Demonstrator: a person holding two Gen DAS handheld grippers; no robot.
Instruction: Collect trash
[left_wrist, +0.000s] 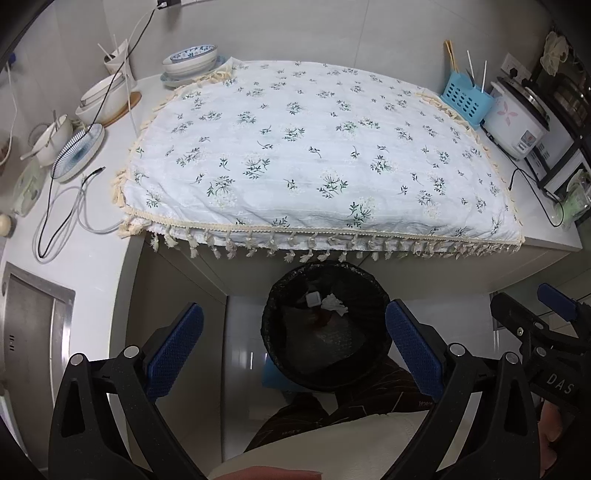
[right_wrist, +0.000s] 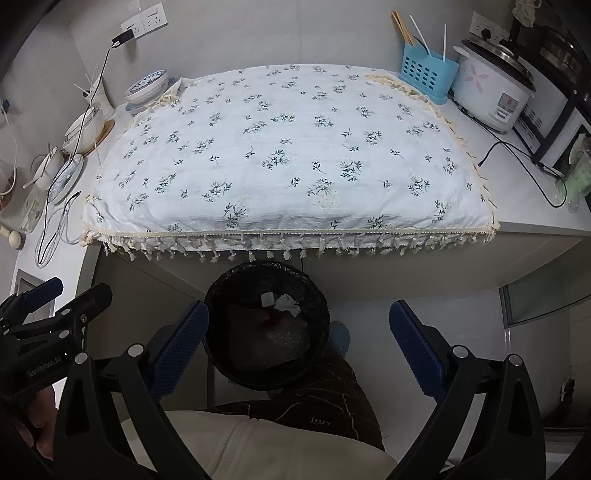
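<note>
A black mesh trash bin (left_wrist: 275, 332) (right_wrist: 221, 354) stands on the floor below the counter's front edge. Inside lie a crumpled white tissue (left_wrist: 334, 304) (right_wrist: 287, 304), a small white square piece (left_wrist: 314, 298) (right_wrist: 267, 298) and something red (left_wrist: 322, 318) (right_wrist: 271, 318). My left gripper (left_wrist: 293, 347) is open and empty, held above the bin. My right gripper (right_wrist: 297, 347) is open and empty, also above the bin. Each gripper shows at the edge of the other's view. The floral cloth (left_wrist: 317, 147) (right_wrist: 288, 155) on the counter has nothing on it.
Bowls and plates (left_wrist: 190, 61) and cables (left_wrist: 66, 206) crowd the counter's left side. A blue utensil basket (left_wrist: 465, 99) and a rice cooker (left_wrist: 517, 118) stand at the right. A sink (left_wrist: 33, 328) lies at the left. The person's legs (right_wrist: 295, 424) are below.
</note>
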